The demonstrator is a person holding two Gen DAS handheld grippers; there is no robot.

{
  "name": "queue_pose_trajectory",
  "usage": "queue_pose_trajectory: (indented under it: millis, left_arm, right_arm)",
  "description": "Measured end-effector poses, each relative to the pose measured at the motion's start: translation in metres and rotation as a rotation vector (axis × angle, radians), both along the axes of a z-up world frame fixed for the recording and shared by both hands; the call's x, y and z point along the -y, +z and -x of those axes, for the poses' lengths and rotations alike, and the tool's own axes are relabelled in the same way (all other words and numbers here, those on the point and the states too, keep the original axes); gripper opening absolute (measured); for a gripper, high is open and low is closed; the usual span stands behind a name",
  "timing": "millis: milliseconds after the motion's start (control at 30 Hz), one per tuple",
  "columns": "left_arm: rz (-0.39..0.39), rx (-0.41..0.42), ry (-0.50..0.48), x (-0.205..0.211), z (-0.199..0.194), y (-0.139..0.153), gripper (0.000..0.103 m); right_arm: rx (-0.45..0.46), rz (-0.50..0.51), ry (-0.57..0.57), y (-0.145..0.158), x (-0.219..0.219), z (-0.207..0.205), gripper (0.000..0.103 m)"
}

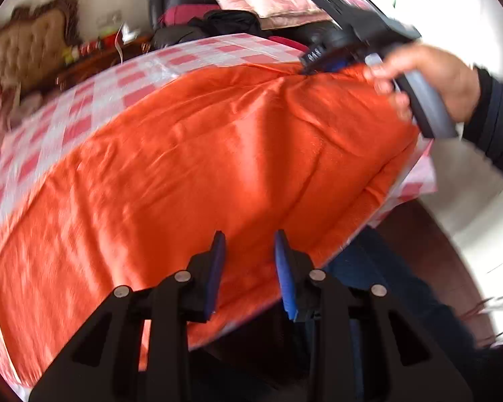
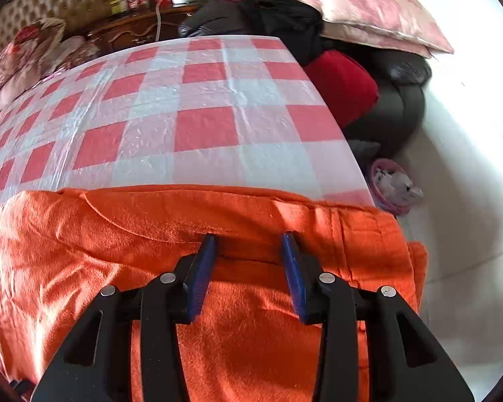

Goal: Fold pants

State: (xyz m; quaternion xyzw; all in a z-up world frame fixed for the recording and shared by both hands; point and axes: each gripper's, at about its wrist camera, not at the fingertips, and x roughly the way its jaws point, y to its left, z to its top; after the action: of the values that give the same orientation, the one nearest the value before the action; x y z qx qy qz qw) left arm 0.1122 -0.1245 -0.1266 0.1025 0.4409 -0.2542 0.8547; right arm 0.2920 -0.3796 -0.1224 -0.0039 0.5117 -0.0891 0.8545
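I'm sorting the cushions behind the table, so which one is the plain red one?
The red cushion wedged against the dark sofa, just past the table's far right corner. The pillows stacked above it are pale pink and patterned.

Left view blurred; pants [image 1: 191, 167] cut off at edge.

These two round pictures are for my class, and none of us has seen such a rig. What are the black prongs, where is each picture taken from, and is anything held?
There is no robot here. A person holds a hand-worked gripper in each hand, and each carries a wide-angle camera looking along its two blue-padded fingers.

The left wrist view shows the left gripper at the bottom and, farther off, the right hand holding the other tool. The right wrist view shows the right gripper.

Orange pants lie spread on a table under a red-and-white checked cloth. Both grippers are open above the pants; nothing is held.
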Motion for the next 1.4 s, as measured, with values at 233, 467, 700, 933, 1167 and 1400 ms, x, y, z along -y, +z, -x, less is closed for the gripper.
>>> queue_pose_trajectory:
  millis: [233,467,700,933,1167,1400]
  left_arm:
    - [0.091,-0.022,0.367,-0.128,-0.011,0.009,0.032]
    - [-0.021,0.084,0.261,-0.128,0.024,0.015,0.04]
    - [-0.045,0.203,-0.091,-0.046,0.041,0.027,0.039]
    - [-0.114,0.266,-0.36,0.037,0.048,0.005,0.027]
    - [-0.16,0.29,-0.426,0.08,0.043,-0.01,0.026]
    - [-0.225,0.356,-0.435,0.099,0.044,-0.013,0.002]
  right_arm:
    - [0.119,-0.039,0.096,0.046,-0.047,0.083,0.046]
    - [0.002,-0.021,0.193,0.028,-0.09,0.153,0.046]
    - [-0.069,-0.063,0.12,0.005,-0.086,0.189,0.045]
    - [-0.051,-0.091,0.028,-0.007,-0.074,0.201,0.049]
    - [0.035,-0.11,-0.073,-0.003,-0.045,0.203,0.051]
    - [0.078,-0.158,-0.099,-0.005,-0.03,0.208,0.052]
